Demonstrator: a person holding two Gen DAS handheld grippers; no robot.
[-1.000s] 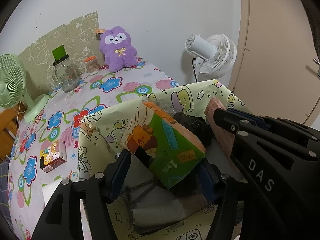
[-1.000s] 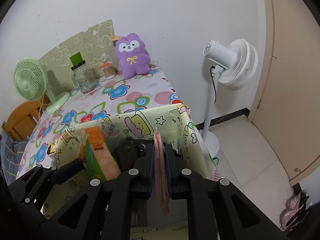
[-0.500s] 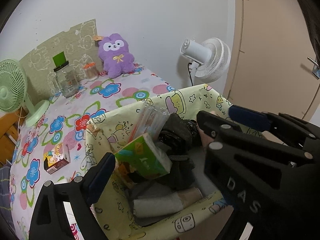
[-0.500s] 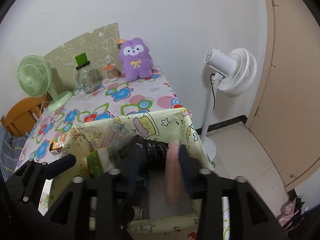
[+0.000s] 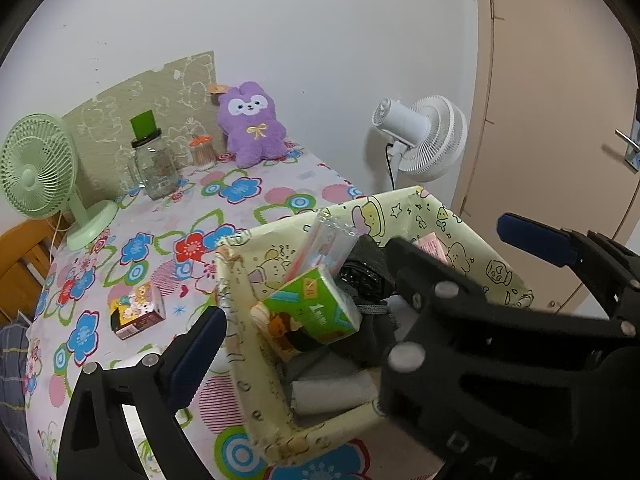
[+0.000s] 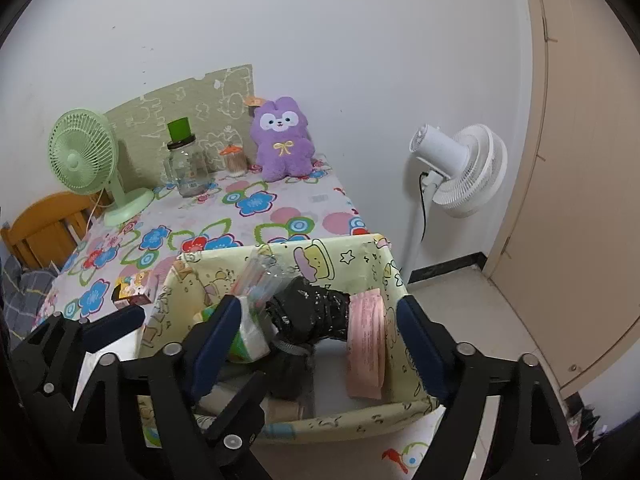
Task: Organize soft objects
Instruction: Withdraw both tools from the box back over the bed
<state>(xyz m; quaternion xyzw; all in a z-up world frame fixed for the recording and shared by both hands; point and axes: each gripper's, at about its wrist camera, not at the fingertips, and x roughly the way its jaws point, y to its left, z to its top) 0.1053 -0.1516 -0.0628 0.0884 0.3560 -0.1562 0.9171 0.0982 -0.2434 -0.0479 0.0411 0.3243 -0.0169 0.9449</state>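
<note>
Both the left gripper (image 5: 360,276) and the right gripper (image 6: 320,320) hang above the fabric storage box (image 6: 280,254) with jaws spread wide and nothing between them, while the green tissue pack (image 5: 310,314) and the pink packet (image 6: 366,340) lie inside it. The step in hand looks like retreating from the box, best done by lifting straight up so no finger snags its soft rim. Open tablecloth (image 5: 240,216) lies beyond the box toward the purple plush (image 6: 284,144), but the box sits near the table's right edge.
</note>
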